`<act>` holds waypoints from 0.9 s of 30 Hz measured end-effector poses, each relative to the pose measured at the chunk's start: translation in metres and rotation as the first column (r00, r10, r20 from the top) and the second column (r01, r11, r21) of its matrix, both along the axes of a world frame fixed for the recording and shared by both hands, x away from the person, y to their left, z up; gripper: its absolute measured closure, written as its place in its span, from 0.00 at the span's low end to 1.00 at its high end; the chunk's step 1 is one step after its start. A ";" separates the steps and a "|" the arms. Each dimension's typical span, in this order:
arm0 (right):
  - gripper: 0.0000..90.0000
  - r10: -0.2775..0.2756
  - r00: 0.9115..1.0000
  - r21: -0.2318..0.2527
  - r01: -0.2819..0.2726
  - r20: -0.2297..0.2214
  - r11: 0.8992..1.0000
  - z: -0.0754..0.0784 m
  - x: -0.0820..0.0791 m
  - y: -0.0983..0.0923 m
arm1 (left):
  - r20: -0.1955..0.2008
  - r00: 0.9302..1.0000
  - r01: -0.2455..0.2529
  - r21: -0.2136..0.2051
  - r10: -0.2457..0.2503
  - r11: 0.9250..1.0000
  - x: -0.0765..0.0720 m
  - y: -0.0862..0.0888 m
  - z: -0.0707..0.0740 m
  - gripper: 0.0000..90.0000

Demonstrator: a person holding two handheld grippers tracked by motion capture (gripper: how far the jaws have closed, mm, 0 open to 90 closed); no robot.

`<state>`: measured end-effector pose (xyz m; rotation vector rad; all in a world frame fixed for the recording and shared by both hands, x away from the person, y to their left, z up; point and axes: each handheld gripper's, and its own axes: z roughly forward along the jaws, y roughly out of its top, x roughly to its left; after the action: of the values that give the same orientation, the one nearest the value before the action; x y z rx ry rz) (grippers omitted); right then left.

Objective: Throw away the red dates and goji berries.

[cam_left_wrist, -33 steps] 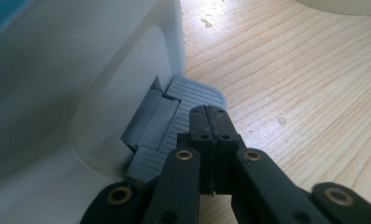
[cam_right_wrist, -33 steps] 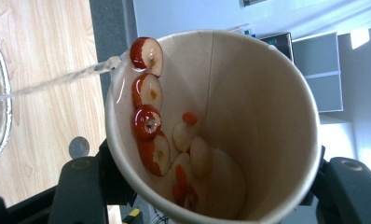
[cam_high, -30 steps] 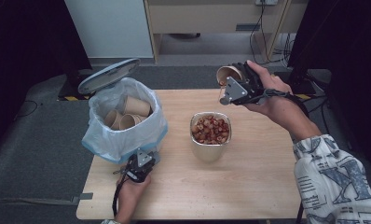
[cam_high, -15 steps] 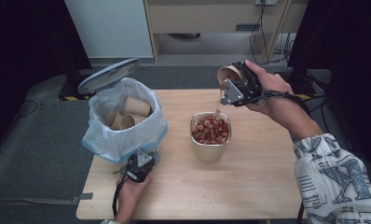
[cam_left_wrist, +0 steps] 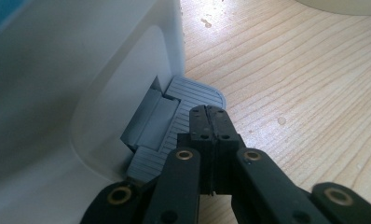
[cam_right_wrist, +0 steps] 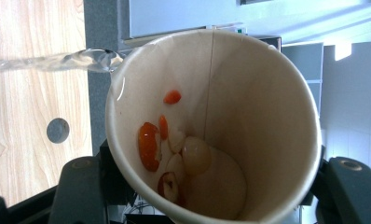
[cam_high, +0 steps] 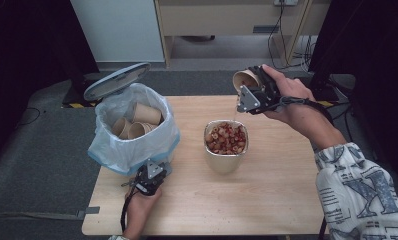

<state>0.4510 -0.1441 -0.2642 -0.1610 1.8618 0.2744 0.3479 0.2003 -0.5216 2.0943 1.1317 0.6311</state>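
Liquid pours in a thin stream from the tilted paper cup [cam_high: 245, 78] that the right gripper [cam_high: 252, 92] clamps by its sides, above the far right part of the wooden table [cam_high: 267, 200]. The stream falls toward the metal container [cam_high: 225, 145], which stands mid-table and is already heaped with reddish and pale food scraps. In the right gripper view the cup [cam_right_wrist: 211, 126] is not yet empty: several red and whitish pieces cling to its inner wall and bottom, so the emptying looks partly done.

The left gripper [cam_high: 149, 177], jaws pressed fully together with nothing between them, bears down on the grey foot pedal [cam_left_wrist: 174, 126] at the base of the white pedal bin [cam_high: 132, 130]. The bin's lid [cam_high: 117, 80] stands raised, and several empty paper cups [cam_high: 137, 122] already lie inside its plastic liner. My judgement: what remains is shaking out the last scraps, then dropping this cup into the open bin.
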 end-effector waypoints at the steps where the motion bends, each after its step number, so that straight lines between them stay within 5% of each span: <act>1: 0.40 0.000 1.000 -0.001 0.000 0.001 1.000 0.000 0.000 0.000 | 0.000 1.000 0.000 0.001 0.000 1.000 0.000 0.000 0.000 0.99; 27: 0.40 0.024 1.000 -0.022 -0.024 0.016 0.999 -0.003 -0.004 0.012 | 0.001 1.000 0.000 0.001 0.000 1.000 0.000 0.000 0.000 0.99</act>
<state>0.4470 -0.1320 -0.2668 -0.1995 1.8478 0.2690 0.3477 0.2000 -0.5216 2.0947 1.1315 0.6327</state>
